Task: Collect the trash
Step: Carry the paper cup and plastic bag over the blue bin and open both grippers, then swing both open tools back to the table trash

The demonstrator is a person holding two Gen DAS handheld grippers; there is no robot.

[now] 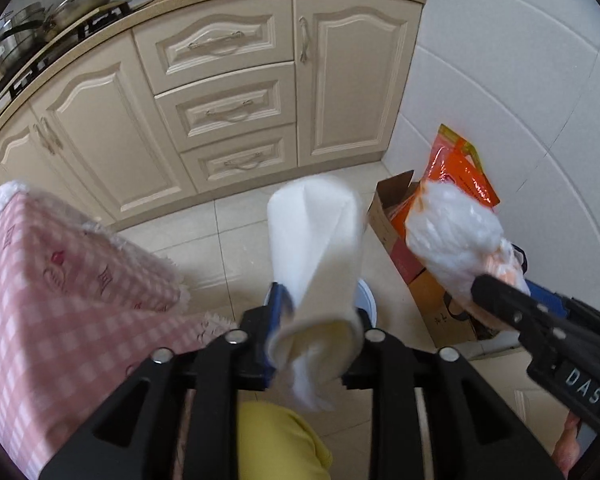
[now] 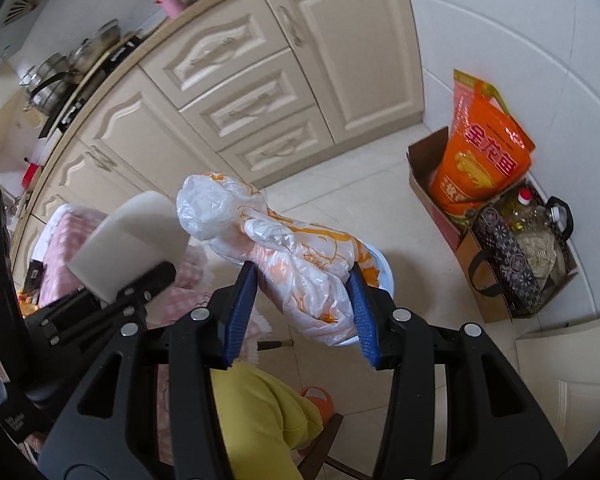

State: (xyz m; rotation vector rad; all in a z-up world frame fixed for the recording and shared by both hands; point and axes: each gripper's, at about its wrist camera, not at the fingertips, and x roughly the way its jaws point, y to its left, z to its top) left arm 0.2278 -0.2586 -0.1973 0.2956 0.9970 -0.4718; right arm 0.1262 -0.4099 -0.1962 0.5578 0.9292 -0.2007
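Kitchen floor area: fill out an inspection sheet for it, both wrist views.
Surface: pale tiled floor; a table with a pink checked cloth at left.
Job's things: rolled white paper and a crumpled plastic bag, both held above a white bin, which is mostly hidden.
Clutter: cardboard box with an orange sack; patterned bag holding bottles.
Grippers: left gripper around the paper; right gripper shut on the bag.
Cables: nothing seen.
Surroundings: cream cabinets, pots on the stove, a person's yellow trouser leg.
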